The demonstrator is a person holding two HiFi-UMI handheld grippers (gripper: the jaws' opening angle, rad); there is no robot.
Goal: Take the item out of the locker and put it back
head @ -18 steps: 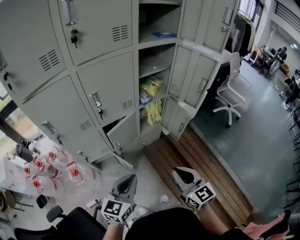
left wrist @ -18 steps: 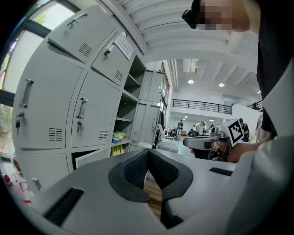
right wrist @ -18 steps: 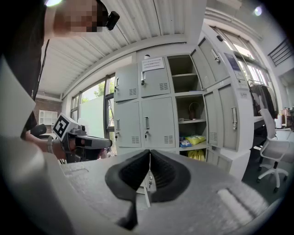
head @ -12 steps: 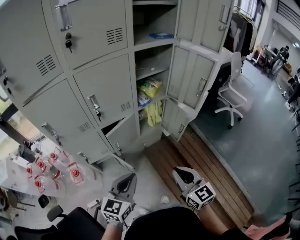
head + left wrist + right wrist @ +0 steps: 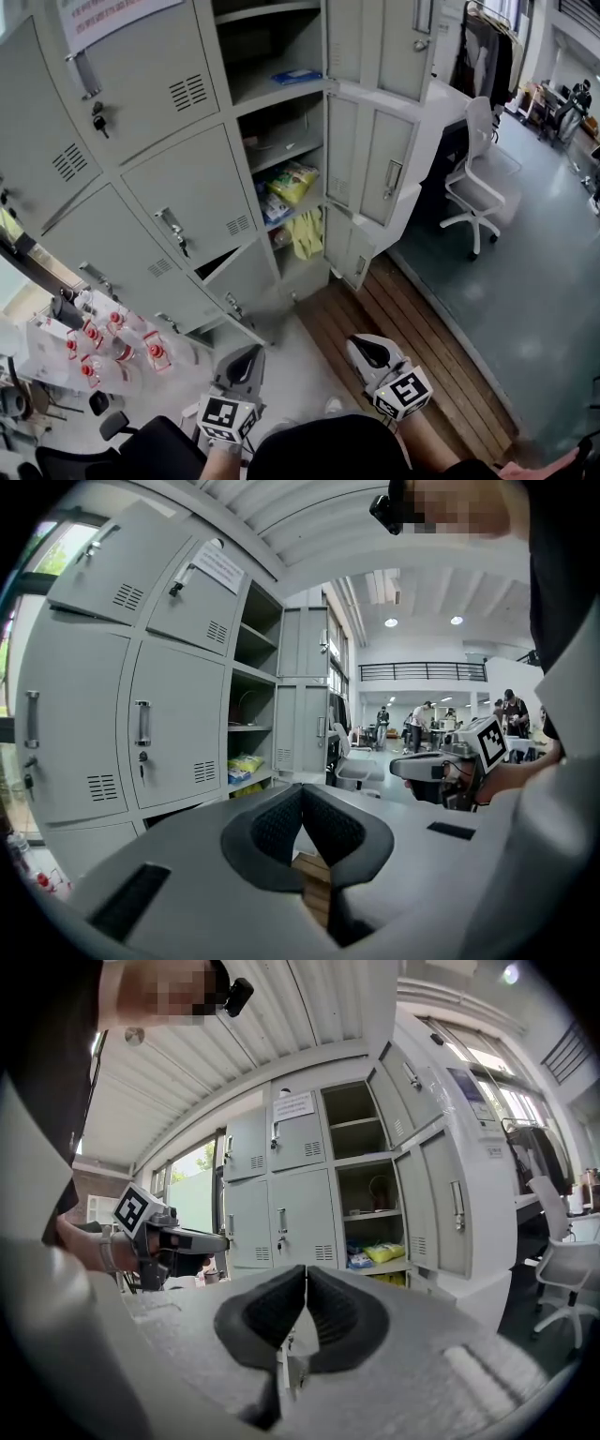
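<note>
The grey locker bank [image 5: 178, 187] has one open column. Its shelves hold a yellow snack bag [image 5: 292, 180] [image 5: 384, 1252] [image 5: 246, 764], a blue packet [image 5: 272, 208], a flat blue item [image 5: 298, 75] higher up, and yellow gloves [image 5: 306, 234] hanging below. My left gripper [image 5: 244, 358] [image 5: 302, 789] is shut and empty, held low, well short of the lockers. My right gripper [image 5: 366, 349] [image 5: 306, 1269] is also shut with nothing between its pads. Each gripper shows in the other's view, the left gripper [image 5: 202, 1239] and the right gripper [image 5: 422, 768].
The open locker doors [image 5: 370, 169] swing out to the right of the column. A wooden platform [image 5: 422, 347] lies on the floor before them. A white office chair [image 5: 478, 178] stands at the right. Red-capped bottles [image 5: 112, 337] sit at the lower left, a black chair [image 5: 141, 450] beside me.
The head view has shifted, so the lockers sit further left and more of the upper doors shows. Both grippers stay low and shut, almost where they were.
</note>
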